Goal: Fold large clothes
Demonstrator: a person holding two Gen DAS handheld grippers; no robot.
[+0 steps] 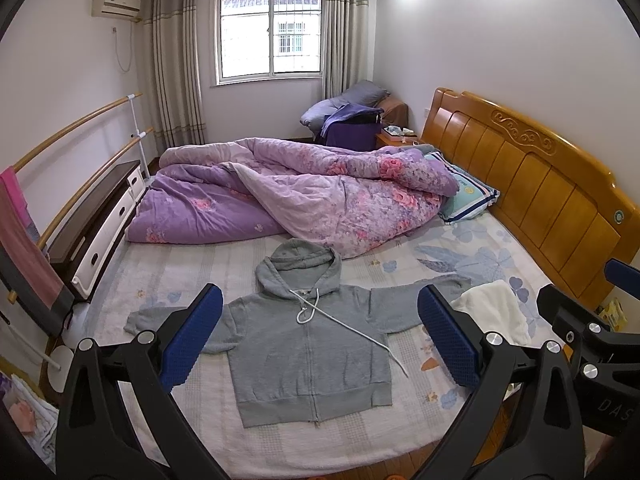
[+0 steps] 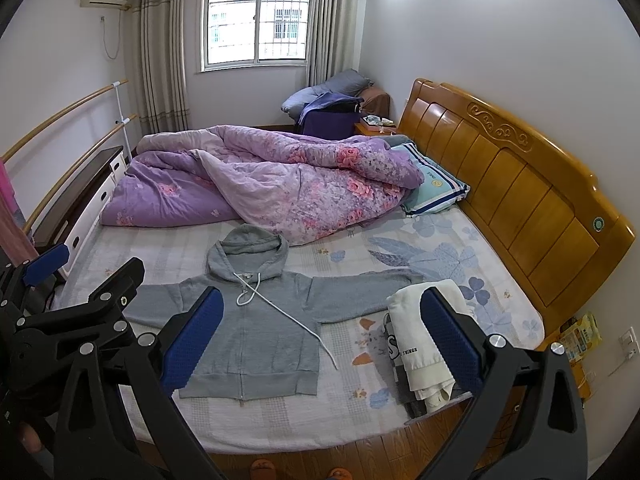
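- Left wrist view: the left gripper [image 1: 320, 330] hovers above the near edge of the bed [image 1: 460, 248], its blue-padded fingers [image 1: 192, 336] spread wide and holding nothing.
- Between the fingers, a grey zip hoodie [image 1: 308, 344] lies flat and face up near the bed's near edge, hood towards the far side, both sleeves stretched out sideways, a white drawstring [image 1: 352, 330] trailing across its chest.
- A white folded garment [image 1: 492, 312] sits just beside the hoodie's sleeve tip, towards the wooden headboard [image 1: 532, 168].
- A crumpled purple floral quilt [image 1: 288, 192] fills the far side of the bed.
- Right wrist view: the right gripper [image 2: 322, 332] also hangs over the near edge, fingers [image 2: 450, 336] wide apart and empty.
- The hoodie [image 2: 256, 332] lies spread flat; the white garment [image 2: 420, 336] tops a small stack at the near edge by the headboard [image 2: 520, 184].
- The left gripper [image 2: 80, 280] shows at this view's left border, apart from the hoodie.
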